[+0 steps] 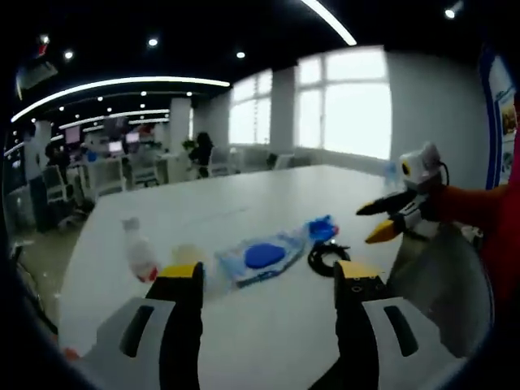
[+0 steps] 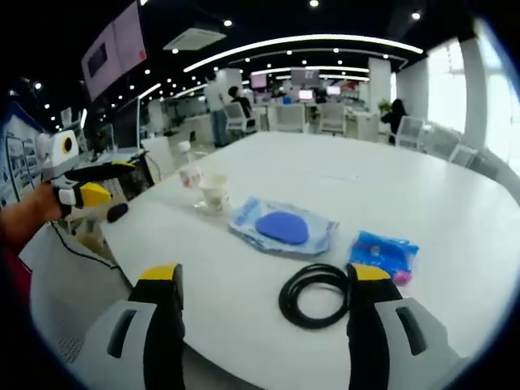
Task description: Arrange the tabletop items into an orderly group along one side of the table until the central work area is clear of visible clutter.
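Observation:
On the white table (image 1: pixel 268 191) lie a small bottle (image 1: pixel 139 255), a pale cup (image 1: pixel 188 257), a clear bag holding a blue pad (image 1: pixel 262 257), a blue packet (image 1: pixel 322 229) and a black cable coil (image 1: pixel 325 258). My left gripper (image 1: pixel 270 278) stands open just short of the bag, holding nothing. The right gripper (image 1: pixel 372 222) enters from the right, open and off the table's edge. In the right gripper view my right gripper (image 2: pixel 264 278) is open over the cable coil (image 2: pixel 313 294), with the packet (image 2: pixel 383 252), bag (image 2: pixel 282 227), cup (image 2: pixel 214 195) and bottle (image 2: pixel 189 173) beyond. The left gripper (image 2: pixel 112 184) hovers open at the left.
The table's far half (image 2: pixel 382 175) is bare. A small dark object (image 2: pixel 118 213) lies near the table's left edge. Office chairs (image 2: pixel 329 118), desks and a person (image 2: pixel 221 110) stand behind. Bright windows (image 1: pixel 349 106) line the far wall.

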Tool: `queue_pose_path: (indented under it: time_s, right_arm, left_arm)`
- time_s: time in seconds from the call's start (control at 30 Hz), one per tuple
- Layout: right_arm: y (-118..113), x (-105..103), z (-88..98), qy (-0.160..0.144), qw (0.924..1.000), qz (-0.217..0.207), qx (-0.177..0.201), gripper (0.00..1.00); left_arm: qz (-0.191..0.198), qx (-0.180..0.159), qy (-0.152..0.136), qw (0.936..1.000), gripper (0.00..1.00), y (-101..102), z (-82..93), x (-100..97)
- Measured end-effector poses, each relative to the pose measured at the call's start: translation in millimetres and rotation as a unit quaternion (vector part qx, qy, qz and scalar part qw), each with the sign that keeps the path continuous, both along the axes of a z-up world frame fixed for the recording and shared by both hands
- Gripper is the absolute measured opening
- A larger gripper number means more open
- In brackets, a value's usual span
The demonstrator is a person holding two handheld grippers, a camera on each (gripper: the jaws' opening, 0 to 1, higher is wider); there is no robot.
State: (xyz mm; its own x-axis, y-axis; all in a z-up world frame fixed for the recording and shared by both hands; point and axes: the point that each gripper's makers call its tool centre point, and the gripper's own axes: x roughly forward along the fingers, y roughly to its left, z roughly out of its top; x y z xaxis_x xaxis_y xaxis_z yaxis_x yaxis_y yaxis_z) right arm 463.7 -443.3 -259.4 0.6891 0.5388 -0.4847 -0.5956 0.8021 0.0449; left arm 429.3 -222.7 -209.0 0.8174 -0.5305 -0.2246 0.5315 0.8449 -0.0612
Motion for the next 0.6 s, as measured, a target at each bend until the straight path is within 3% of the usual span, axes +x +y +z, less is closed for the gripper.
queue_pose_path:
  time_s: [0.1, 0.2, 0.47, 0.53, 0.6]
  right_arm:
    - [1.6, -4.9, 1.9, -0.003, 0.9999, -0.009, 0.004, 0.87]
    - [1.9, -6.4, 6.0, -0.01, 0.9997, -0.018, 0.013, 0.89]
    - [-1.4, -10.2, 17.5, -0.03, 0.9988, -0.033, 0.017, 0.91]
    - [-3.2, -9.5, 14.6, -0.032, 0.9988, -0.038, 0.008, 0.93]
    - [-3.7, -9.1, 13.0, -0.033, 0.9987, -0.039, 0.003, 0.96]
  left_arm:
    - [0.002, -0.003, -0.003, 1.0, 0.7, -7.6, 7.4, -6.2]
    - [-0.018, -0.002, -0.022, 0.9996, 0.7, -14.6, 15.7, -13.8]
    - [-0.013, 0.015, -0.028, 0.9994, 0.72, 1.1, 16.0, -17.6]
    - [-0.009, -0.004, -0.024, 0.9997, 0.74, -5.5, 15.7, -14.7]
    - [-0.014, 0.0, -0.021, 0.9997, 0.74, -12.6, 13.6, -14.3]
